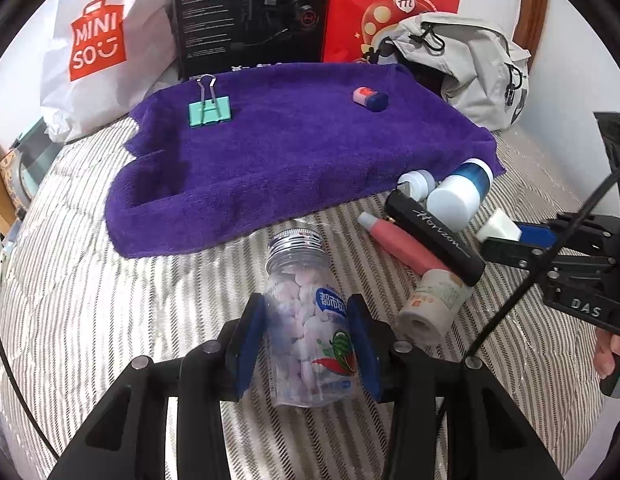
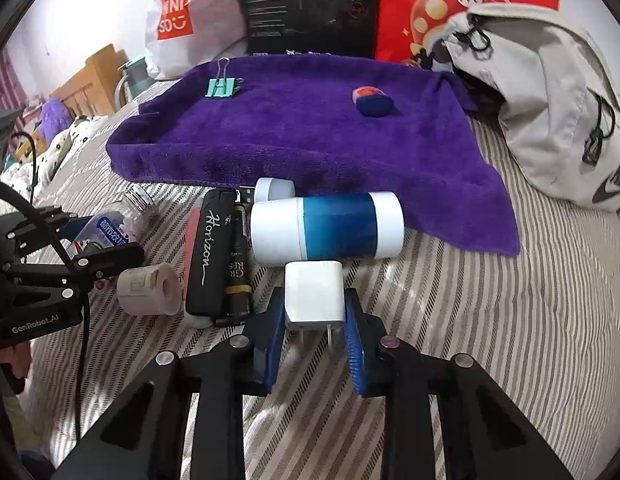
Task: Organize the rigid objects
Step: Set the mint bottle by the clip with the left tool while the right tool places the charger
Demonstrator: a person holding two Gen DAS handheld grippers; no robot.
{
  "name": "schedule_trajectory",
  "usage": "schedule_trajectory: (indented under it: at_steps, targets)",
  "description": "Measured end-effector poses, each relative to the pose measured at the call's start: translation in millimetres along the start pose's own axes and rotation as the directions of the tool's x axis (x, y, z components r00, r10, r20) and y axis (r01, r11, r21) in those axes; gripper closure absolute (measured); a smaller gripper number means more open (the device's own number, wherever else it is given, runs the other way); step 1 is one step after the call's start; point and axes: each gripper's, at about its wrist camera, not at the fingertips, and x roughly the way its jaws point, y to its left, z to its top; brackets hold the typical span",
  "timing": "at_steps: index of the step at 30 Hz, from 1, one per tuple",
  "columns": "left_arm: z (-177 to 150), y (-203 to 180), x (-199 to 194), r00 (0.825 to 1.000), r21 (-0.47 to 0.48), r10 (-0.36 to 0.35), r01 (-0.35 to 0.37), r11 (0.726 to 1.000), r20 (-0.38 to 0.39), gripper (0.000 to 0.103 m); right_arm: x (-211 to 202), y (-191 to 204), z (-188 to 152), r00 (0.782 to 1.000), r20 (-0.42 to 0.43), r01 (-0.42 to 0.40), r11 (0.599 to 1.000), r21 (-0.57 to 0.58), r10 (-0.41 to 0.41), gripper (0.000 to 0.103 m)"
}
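Note:
My left gripper (image 1: 307, 344) is shut on a clear candy bottle (image 1: 305, 320) with a silver screw cap, just above the striped bedcover. My right gripper (image 2: 314, 316) is shut on a white charger plug (image 2: 314, 294), prongs pointing back at the camera. A purple towel (image 1: 301, 152) lies ahead with a teal binder clip (image 1: 209, 110) at its far left and a small pink-and-blue eraser (image 1: 370, 99) at its far right. Beside the towel's near corner lie a blue-and-white jar (image 2: 330, 226), a black Horizon case (image 2: 209, 252), a pink tube (image 1: 398, 246) and a paper roll (image 2: 149, 289).
A Miniso bag (image 1: 97, 52), a black box (image 1: 249, 12) and a red box (image 1: 394, 4) stand behind the towel. A grey backpack (image 2: 550, 100) lies at the right. A small white-capped jar (image 2: 271, 189) sits behind the blue jar. The bedcover (image 2: 510, 300) is striped.

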Motion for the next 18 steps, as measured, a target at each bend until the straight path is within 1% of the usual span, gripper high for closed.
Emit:
schedule_trajectory:
  at_steps: [4,9,13,18]
  targets:
    - [1,10,-6,1.0,-0.021,0.003,-0.003,1.0,0.002,0.063,-9,-5,-6,1.0,-0.009,-0.006,1.0,0.027,0.006,0.075]
    - [12,21,-21,0.999,-0.048,0.001,0.001,0.999,0.032,0.063,-25,-8,-7,1.0,0.016,-0.028,0.998,0.053,0.027,0.075]
    - [28,28,-33,0.998,-0.054,0.008,-0.005,0.999,0.059,0.065,-36,-9,0,0.999,0.035,-0.03,0.998,0.058,0.028,0.075]
    - [50,38,-35,0.997,-0.066,0.002,0.003,0.998,0.083,0.065,-46,-14,21,0.996,0.072,-0.053,0.996,0.075,0.048,0.075]
